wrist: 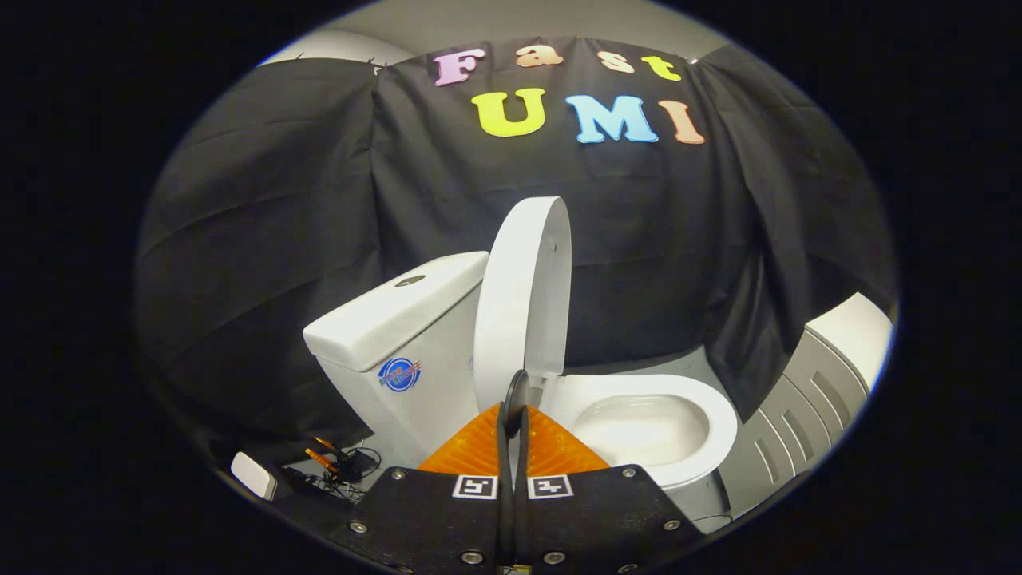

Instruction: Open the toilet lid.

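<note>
A: Start at the left. What's down on the floor?

B: Small white box [254,475] lying by the foot of the black cloth wall [263,239]. Just beside it, a tangle of dark cables and clips [339,465], some with orange bits.

A: Then the toilet?

B: Yes. White cistern [391,335], flush button [409,280] on its top, a round blue sticker [399,374] on the side facing us. The toilet lid [523,303] stands raised, close to upright, its back near the cistern's edge. The seat [703,415] is down around the open bowl [639,431], which lies beyond the fingers and a little to their right.

A: And the gripper?

B: Gripper [512,411] sits low in front of the lid's lower edge. Fingers pressed together, only a thin seam between them. Nothing seen pinched; whether the tips touch the lid, I cannot tell.

A: Farther right?

B: A grey and white ribbed unit [830,375] by the cloth.
</note>
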Motion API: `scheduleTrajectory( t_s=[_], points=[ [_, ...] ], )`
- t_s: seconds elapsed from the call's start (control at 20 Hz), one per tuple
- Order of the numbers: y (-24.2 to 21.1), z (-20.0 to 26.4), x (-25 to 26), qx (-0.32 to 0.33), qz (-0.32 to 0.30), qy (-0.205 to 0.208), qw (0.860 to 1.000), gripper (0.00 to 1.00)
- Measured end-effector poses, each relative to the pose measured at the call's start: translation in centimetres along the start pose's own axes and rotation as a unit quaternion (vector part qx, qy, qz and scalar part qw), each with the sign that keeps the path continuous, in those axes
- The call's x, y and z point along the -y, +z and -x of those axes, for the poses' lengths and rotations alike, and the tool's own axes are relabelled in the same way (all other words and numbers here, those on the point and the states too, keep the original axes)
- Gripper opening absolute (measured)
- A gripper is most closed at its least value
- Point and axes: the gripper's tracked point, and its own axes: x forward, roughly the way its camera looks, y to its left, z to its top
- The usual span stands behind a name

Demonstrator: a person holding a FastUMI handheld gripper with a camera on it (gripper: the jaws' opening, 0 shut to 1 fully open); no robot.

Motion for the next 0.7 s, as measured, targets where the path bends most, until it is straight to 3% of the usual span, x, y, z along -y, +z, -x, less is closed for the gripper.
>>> scheduleTrajectory(
  t_s=[0.55,0.7],
  points=[
    [0.2,-2.4,-7.5,0.01,0.146,0.011,0.989,0.0],
    [0.0,-2.7,-7.9,0.009,0.142,0.016,0.99,0.0]
  ],
)
